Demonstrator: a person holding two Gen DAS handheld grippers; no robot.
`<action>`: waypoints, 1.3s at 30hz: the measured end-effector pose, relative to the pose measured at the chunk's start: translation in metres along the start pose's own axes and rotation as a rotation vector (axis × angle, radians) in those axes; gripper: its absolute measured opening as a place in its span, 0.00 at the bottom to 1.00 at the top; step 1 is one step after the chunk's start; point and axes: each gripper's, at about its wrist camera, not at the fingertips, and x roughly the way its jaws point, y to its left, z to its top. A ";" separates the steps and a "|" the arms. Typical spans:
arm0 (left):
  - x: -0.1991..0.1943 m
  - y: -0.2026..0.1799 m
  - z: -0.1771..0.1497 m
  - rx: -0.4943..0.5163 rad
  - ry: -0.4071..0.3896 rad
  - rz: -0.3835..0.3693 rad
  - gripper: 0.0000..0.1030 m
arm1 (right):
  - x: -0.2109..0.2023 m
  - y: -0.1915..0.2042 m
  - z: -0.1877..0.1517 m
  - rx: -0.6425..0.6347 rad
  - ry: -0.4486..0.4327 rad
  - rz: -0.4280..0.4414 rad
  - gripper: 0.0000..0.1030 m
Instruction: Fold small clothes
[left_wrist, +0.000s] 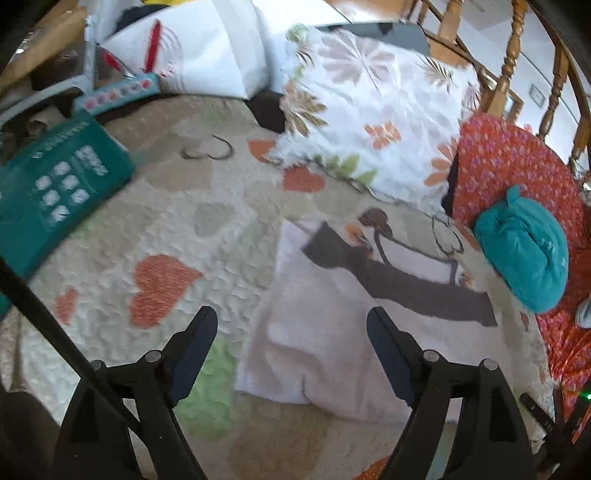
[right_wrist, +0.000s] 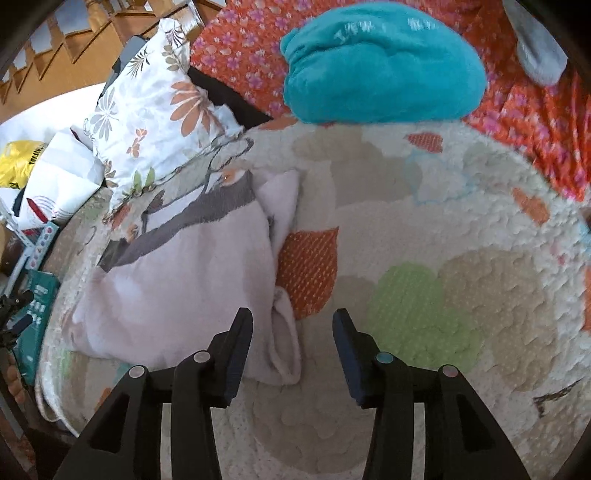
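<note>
Below, left gripper (left_wrist: 291, 321) with jaws spread wide, holding nothing, poised over the near part of a pale pink garment (left_wrist: 332, 332) crossed by a dark grey band. Likewise right gripper (right_wrist: 292, 325) with jaws moderately apart and empty, left finger (right_wrist: 236, 343) over the garment's (right_wrist: 177, 291) right edge, right finger (right_wrist: 351, 350) over bare quilt (right_wrist: 424, 229). Garment lying mostly flat on the quilt (left_wrist: 147, 229), folded lengthwise, one rolled edge along its right side in the right wrist view; contact between fingers and cloth not determinable. Quilt cream, textured, printed with orange hearts, green and beige patches. Beyond the garment, a floral pillow (left_wrist: 369, 110) touching its far end, and behind that a white bag (left_wrist: 207, 48) with red marks. Right of the pillow, a teal bundle (left_wrist: 524, 254) resting on an orange flowered cloth (left_wrist: 509, 158), at the quilt's edge; same bundle (right_wrist: 380, 70) at top of the right wrist view, well apart from both grippers. Far left in the left wrist view, a green box (left_wrist: 55, 184) on the quilt's margin. Wooden railing (left_wrist: 509, 55) in the background. Slight blur throughout.
</note>
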 end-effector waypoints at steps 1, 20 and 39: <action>0.008 -0.002 -0.001 0.011 0.010 0.006 0.80 | -0.003 0.004 0.003 -0.007 -0.014 -0.004 0.48; 0.112 -0.059 -0.025 0.258 0.302 0.060 0.80 | 0.100 0.047 0.056 -0.087 0.123 0.039 0.22; 0.058 0.115 0.025 -0.334 0.237 0.178 0.80 | 0.074 0.245 0.020 -0.512 0.187 0.289 0.50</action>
